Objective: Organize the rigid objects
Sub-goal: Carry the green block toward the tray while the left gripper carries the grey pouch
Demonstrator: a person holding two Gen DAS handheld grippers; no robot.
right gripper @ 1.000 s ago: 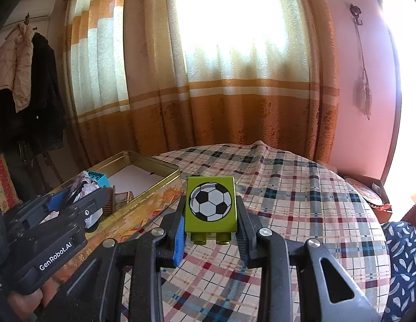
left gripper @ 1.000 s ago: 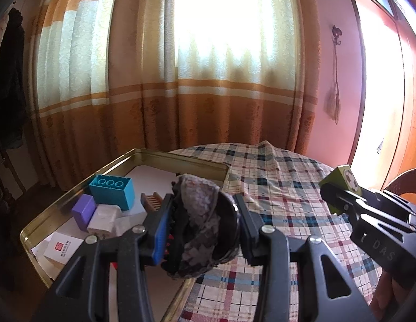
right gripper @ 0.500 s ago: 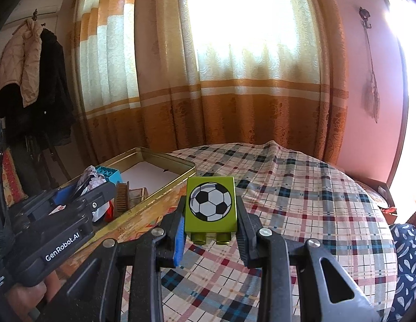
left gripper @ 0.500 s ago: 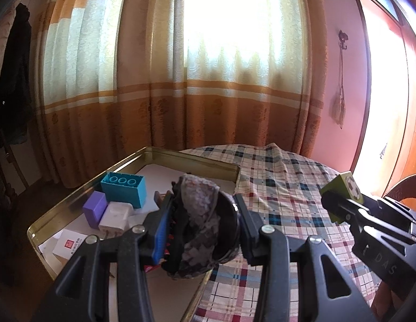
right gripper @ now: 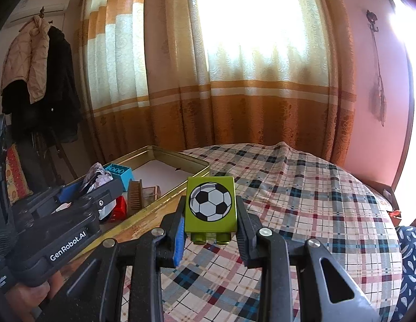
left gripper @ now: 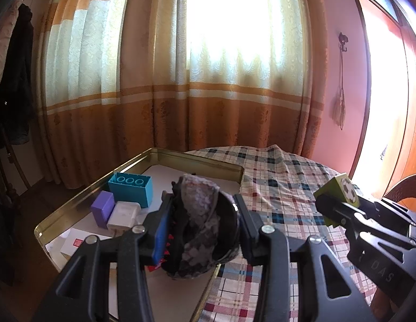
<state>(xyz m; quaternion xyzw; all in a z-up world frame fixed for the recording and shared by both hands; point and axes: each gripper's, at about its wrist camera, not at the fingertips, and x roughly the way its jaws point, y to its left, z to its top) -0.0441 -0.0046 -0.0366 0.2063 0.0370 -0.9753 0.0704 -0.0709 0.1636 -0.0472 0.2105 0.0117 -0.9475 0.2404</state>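
Note:
My left gripper (left gripper: 201, 228) is shut on a grey and black patterned bundle with a dark ring (left gripper: 199, 225), held above the near right part of the gold metal tray (left gripper: 197, 158). My right gripper (right gripper: 211, 232) is shut on a green block with a football picture (right gripper: 211, 204), held above the checked tablecloth (right gripper: 301, 201) to the right of the tray (right gripper: 181, 161). The right gripper and its block (left gripper: 344, 190) also show at the right of the left wrist view. The left gripper (right gripper: 95, 190) shows at the left of the right wrist view.
In the tray lie a teal block (left gripper: 131, 189), a purple block (left gripper: 102, 209), a white charger (left gripper: 123, 216), a card (left gripper: 76, 242), a wooden comb (right gripper: 135, 193) and a red item (right gripper: 119, 209). Curtains hang behind the table. A chair (left gripper: 406, 187) stands at the right.
Both grippers have tilted or risen a little, so the tray and table sit lower in both views. Each keeps its hold on its object.

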